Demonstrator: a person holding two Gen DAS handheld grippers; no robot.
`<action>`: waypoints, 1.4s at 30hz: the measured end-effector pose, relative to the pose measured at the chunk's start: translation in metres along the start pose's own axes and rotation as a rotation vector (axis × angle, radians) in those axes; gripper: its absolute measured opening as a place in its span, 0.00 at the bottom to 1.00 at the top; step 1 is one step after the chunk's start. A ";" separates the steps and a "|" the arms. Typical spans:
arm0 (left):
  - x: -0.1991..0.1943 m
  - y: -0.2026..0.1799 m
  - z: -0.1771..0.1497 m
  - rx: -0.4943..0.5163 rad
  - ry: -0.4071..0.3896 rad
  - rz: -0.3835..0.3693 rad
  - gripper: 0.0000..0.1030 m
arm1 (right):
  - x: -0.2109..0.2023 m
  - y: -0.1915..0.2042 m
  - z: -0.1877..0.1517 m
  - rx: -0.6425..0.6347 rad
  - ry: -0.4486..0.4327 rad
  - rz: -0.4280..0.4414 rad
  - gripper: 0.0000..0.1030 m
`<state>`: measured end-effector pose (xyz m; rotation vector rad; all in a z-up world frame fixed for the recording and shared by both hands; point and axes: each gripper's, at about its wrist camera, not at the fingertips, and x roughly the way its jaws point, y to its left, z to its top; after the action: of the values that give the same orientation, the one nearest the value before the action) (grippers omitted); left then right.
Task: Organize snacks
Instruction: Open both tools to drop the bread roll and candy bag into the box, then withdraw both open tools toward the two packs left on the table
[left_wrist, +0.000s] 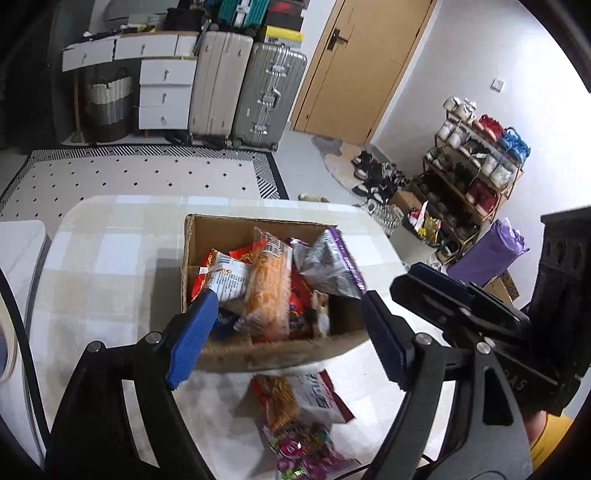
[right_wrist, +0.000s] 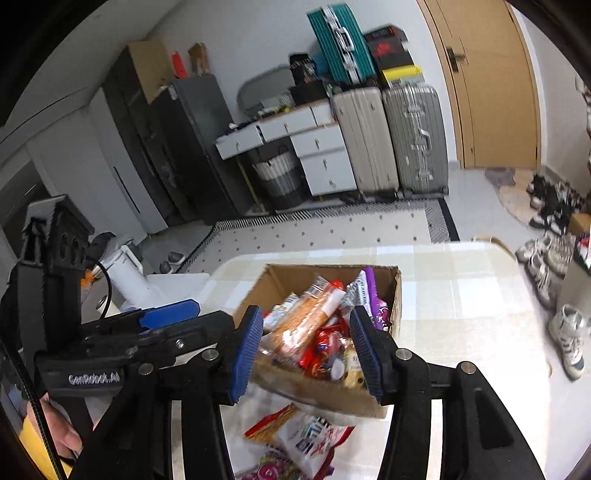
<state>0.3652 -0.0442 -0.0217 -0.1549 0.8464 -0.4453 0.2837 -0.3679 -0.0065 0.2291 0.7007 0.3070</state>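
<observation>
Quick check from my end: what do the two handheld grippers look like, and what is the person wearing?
Both are black plastic frames with silver pivot bolts and ribbed blue pads on the fingers. The left gripper appears in the right wrist view with white "GenRobot.AI" lettering and a black cable. The right gripper matches it. A yellow garment shows behind.

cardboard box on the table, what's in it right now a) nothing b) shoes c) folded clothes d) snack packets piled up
d: the cardboard box is open on top and heaped with snack packets, with a few more packets lying on the table in front of it.
</observation>
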 end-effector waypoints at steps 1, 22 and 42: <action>-0.008 -0.004 -0.002 -0.001 -0.010 0.001 0.76 | -0.009 0.002 -0.001 -0.006 -0.011 0.001 0.49; -0.166 -0.059 -0.117 0.094 -0.228 0.090 0.99 | -0.156 0.055 -0.095 -0.058 -0.257 0.059 0.84; -0.059 0.009 -0.219 -0.031 -0.018 0.122 0.99 | -0.089 0.007 -0.178 0.108 -0.115 0.032 0.84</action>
<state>0.1697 -0.0015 -0.1279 -0.1347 0.8409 -0.3158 0.1003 -0.3739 -0.0838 0.3586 0.6011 0.2847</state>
